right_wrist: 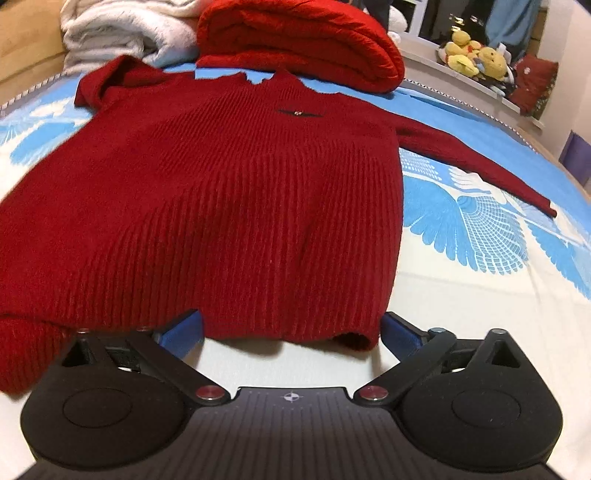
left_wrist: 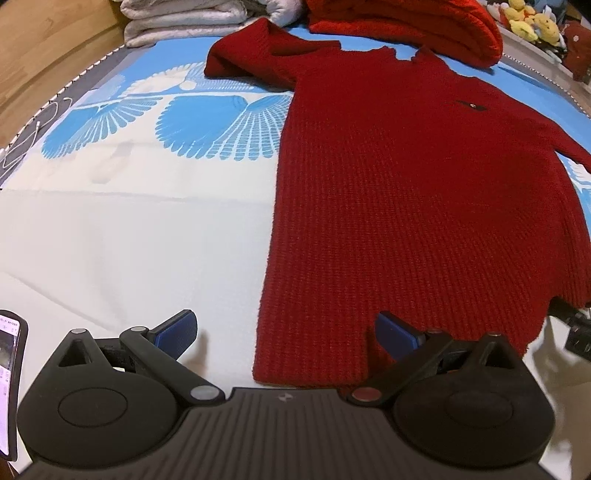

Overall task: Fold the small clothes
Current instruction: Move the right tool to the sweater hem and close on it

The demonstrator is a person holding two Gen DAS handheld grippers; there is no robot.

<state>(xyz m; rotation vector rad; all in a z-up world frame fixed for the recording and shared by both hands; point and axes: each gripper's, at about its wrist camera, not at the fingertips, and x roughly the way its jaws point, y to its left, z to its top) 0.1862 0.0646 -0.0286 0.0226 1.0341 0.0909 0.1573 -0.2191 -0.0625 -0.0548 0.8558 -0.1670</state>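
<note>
The dark red knitted sweater (left_wrist: 406, 206) lay spread face up on the bed, its hem toward both grippers and its neck toward the far end. Its left sleeve (left_wrist: 240, 55) was bunched up near the shoulder, so I could not make out where the cuff went, while the other sleeve (right_wrist: 476, 162) ran out straight across the cover. The left gripper (left_wrist: 284, 332) sat low at the hem's left corner, fingers spread wide, with the right blue pad (left_wrist: 395, 332) over the knit; whether it touched was hard to say. The right gripper (right_wrist: 291, 328) was also spread apart, straddling the hem's right corner, which curled up slightly. A phone (left_wrist: 11, 384) was cut off at the edge. The bedcover (left_wrist: 147, 221) was cream with a blue feather print. Beyond lay a folded red blanket (right_wrist: 303, 40), a pale grey one (right_wrist: 122, 29), and yellow plush toys (right_wrist: 476, 55) on a ledge.
</note>
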